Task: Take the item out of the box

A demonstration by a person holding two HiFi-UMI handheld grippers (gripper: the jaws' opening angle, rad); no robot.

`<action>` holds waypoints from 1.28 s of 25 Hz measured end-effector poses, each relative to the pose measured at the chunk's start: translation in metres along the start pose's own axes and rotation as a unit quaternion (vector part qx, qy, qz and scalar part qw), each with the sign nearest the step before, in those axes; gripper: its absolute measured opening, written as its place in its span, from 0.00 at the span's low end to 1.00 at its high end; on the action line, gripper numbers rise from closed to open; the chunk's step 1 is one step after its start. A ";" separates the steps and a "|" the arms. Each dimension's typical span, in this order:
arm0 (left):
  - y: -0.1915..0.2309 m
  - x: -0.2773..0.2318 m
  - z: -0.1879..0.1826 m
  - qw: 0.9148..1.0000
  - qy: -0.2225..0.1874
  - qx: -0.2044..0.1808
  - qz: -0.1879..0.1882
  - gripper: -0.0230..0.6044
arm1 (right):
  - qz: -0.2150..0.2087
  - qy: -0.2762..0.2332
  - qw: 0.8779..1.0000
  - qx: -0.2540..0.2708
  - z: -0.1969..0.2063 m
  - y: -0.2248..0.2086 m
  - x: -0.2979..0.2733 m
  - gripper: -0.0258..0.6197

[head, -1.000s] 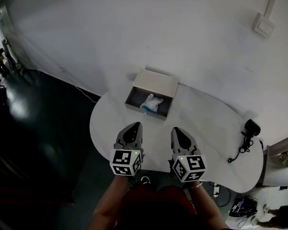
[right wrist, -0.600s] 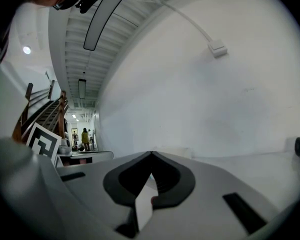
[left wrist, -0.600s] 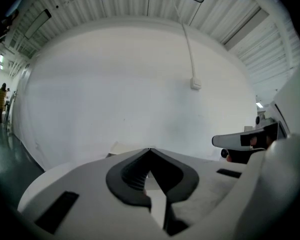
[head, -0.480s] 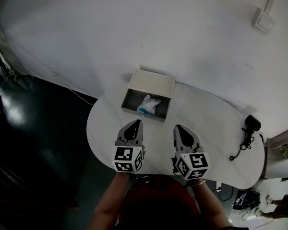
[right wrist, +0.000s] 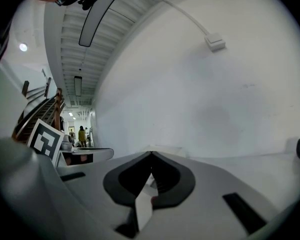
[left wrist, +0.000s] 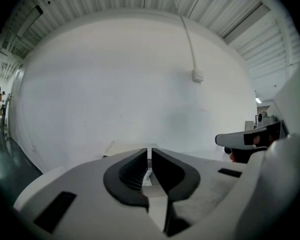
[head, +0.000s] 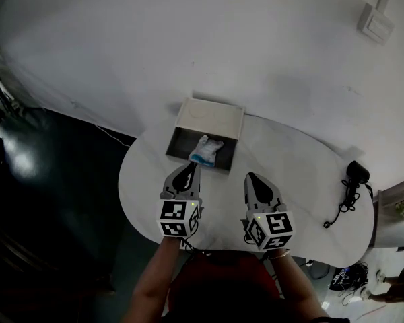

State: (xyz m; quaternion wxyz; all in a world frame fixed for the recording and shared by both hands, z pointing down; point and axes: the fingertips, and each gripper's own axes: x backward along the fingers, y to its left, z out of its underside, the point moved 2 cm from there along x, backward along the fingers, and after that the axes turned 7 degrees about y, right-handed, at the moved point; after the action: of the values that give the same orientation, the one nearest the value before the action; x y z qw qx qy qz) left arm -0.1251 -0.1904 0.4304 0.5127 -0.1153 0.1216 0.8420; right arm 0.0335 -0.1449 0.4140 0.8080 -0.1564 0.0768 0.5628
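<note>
An open cardboard box point(head: 180, 142) stands on the white table point(head: 303, 180) near the wall, its lid point(head: 209, 118) tipped back. Inside it lies a white and blue bundle point(head: 206, 151). My left gripper point(head: 188, 169) is shut and empty, its tips just short of the box's near wall. My right gripper point(head: 250, 178) is also shut and empty, a little right of the box. In the left gripper view the shut left gripper point(left wrist: 150, 152) points at the pale box point(left wrist: 121, 146). The right gripper view shows the right gripper point(right wrist: 151, 155) with its tips meeting.
A black device with a coiled cable point(head: 350, 184) lies at the table's right end. A white wall point(head: 222, 39) rises right behind the box, with a switch box point(head: 377, 24) on it. The dark floor point(head: 47, 200) drops off to the left.
Both grippers have edged a little forward toward the box, and the head view has shifted slightly. The jaws have stayed shut.
</note>
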 end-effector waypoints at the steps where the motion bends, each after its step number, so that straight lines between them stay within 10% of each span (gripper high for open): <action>1: 0.000 -0.002 0.000 1.000 0.001 -0.001 0.000 0.07 | 0.001 0.002 1.000 -0.001 0.001 -0.002 -0.001 0.06; 32: 0.014 -0.096 0.033 0.982 0.153 -0.114 0.015 0.27 | -0.003 0.057 0.998 -0.029 0.024 -0.045 -0.043 0.06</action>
State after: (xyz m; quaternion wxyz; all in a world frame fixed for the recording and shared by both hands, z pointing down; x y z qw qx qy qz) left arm -0.0964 -0.2663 0.4929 0.4590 -0.2986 0.1030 0.8304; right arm 0.0589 -0.1895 0.4567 0.7994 -0.2114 0.1060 0.5523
